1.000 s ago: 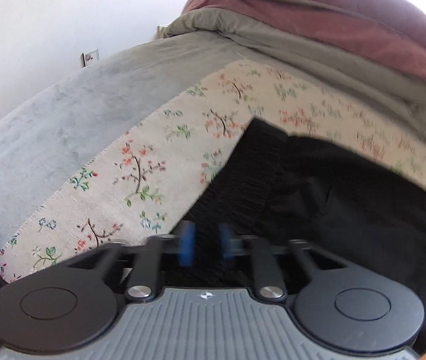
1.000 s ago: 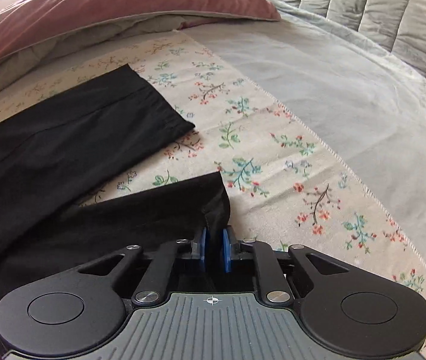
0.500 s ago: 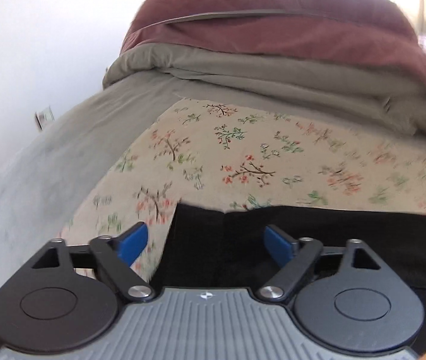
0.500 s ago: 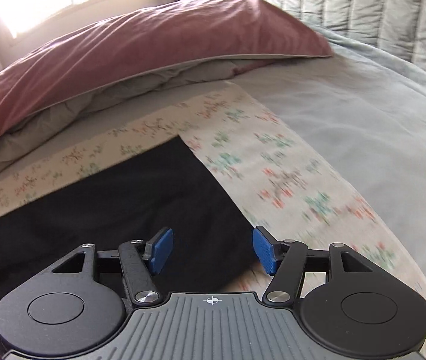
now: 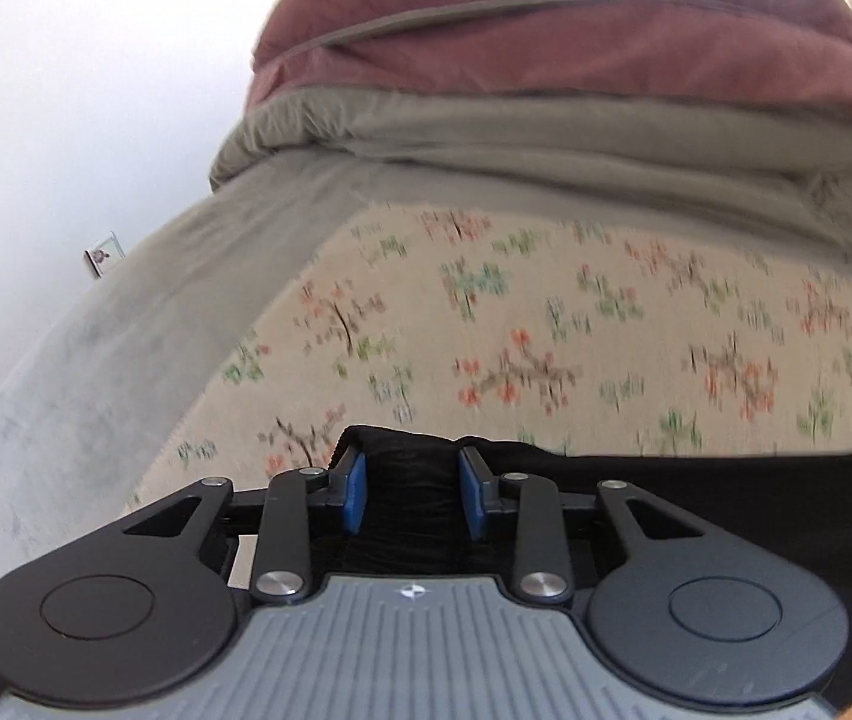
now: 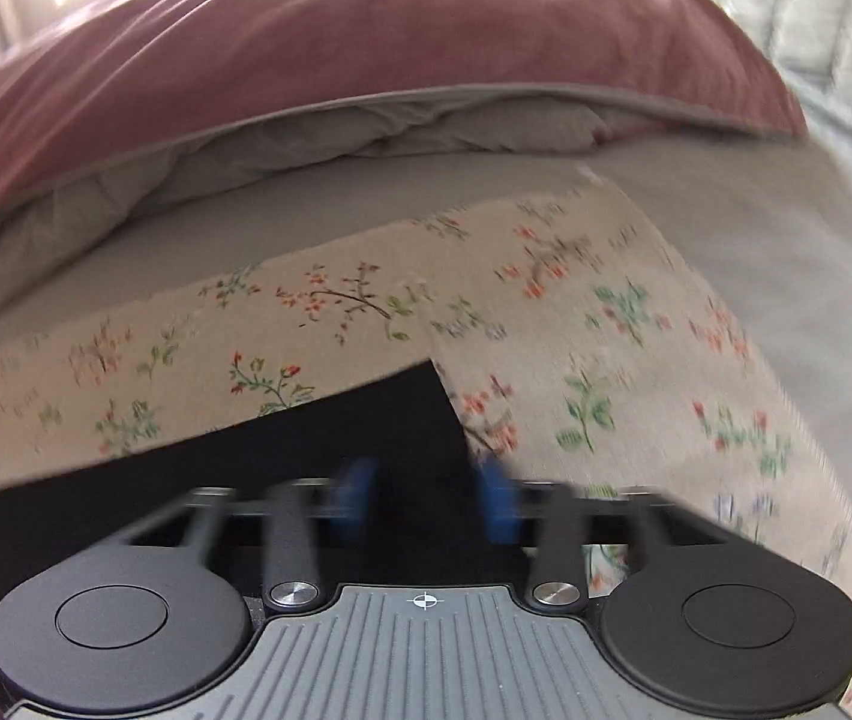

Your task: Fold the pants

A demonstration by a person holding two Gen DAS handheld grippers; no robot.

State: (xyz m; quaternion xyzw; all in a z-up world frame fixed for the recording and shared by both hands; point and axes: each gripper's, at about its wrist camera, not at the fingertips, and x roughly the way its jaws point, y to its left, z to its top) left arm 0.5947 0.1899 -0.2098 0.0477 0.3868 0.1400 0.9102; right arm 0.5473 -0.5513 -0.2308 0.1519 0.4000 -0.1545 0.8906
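Left wrist view: floral cloth (image 5: 546, 324) is motion-blurred, print hard to read; the pants (image 5: 726, 498) run off the right edge and under the tool body, so their full extent is hidden. Left tongs (image 5: 411, 495) partly spread, blue pads (image 5: 356, 495) on either side of a bunched black corner of the pants; fabric sits in the gap, but whether the pads touch it cannot be told. Pants lie flat on the floral cloth on the bed, near the lower edge of the view. Grey sheet (image 5: 126, 330) to the left of the cloth; a small switch plate (image 5: 104, 254) on the white wall (image 5: 66, 90). Beyond the cloth, a folded grey duvet (image 5: 546, 138) with a dark red pillow (image 5: 546, 42) on top. Right wrist view: heavy blur on the right tongs (image 6: 426, 498) and on the right side of the cloth (image 6: 606, 330); pad outlines smeared. Tongs partly spread, blue pads (image 6: 354, 495) straddling the black pants (image 6: 306, 438) near their square corner, right pad at the fabric's edge; contact cannot be told. Nothing is pinched. Pants continue left out of view and under the tool. Grey sheet (image 6: 786, 276) on the right, red pillow (image 6: 366, 36) and duvet (image 6: 396, 132) behind, quilted headboard (image 6: 834, 18) at upper right, blurred.
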